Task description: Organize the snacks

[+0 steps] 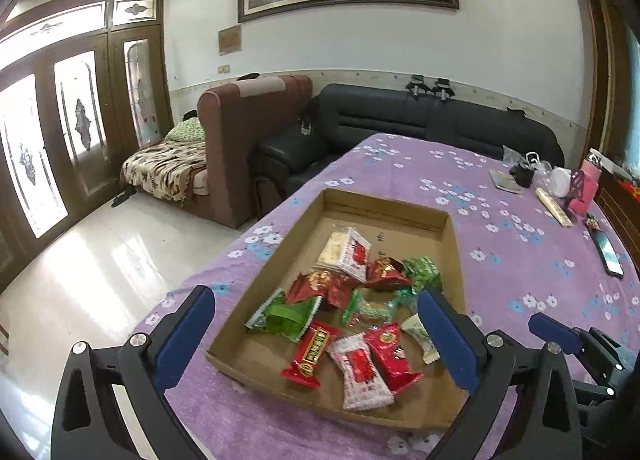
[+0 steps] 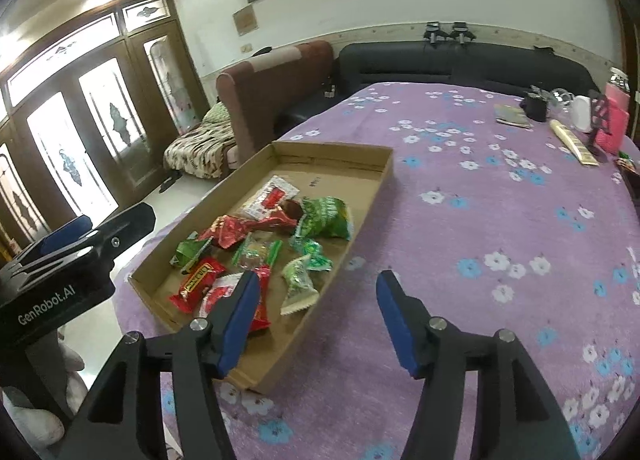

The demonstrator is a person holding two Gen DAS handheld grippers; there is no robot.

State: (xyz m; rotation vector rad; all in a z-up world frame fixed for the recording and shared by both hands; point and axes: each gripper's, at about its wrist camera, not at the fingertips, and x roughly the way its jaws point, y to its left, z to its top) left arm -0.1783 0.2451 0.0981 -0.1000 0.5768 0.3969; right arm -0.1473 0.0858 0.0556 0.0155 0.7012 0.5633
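Note:
A shallow cardboard tray (image 1: 384, 206) (image 2: 332, 150) lies on a purple flowered tablecloth (image 1: 500, 244) (image 2: 460, 220). Several wrapped snacks are piled in its near half: a red bar (image 1: 310, 352) (image 2: 198, 284), a white-and-red pack (image 1: 360, 370), a green pack (image 1: 286, 316) and a green bag (image 2: 326, 216). My left gripper (image 1: 315, 294) hovers open above the tray's near end, holding nothing. My right gripper (image 2: 319, 278) stands open over the tray's right rim and the cloth, also holding nothing. Each gripper shows at the edge of the other's view.
A phone (image 1: 608, 256) lies near the table's right edge. A white jar (image 2: 582, 112), a pink holder (image 2: 614, 124), a black item and a flat pack (image 2: 572, 142) crowd the far right corner. Black sofa (image 1: 420, 116) behind; the table drops to tiled floor (image 1: 100, 260) on the left.

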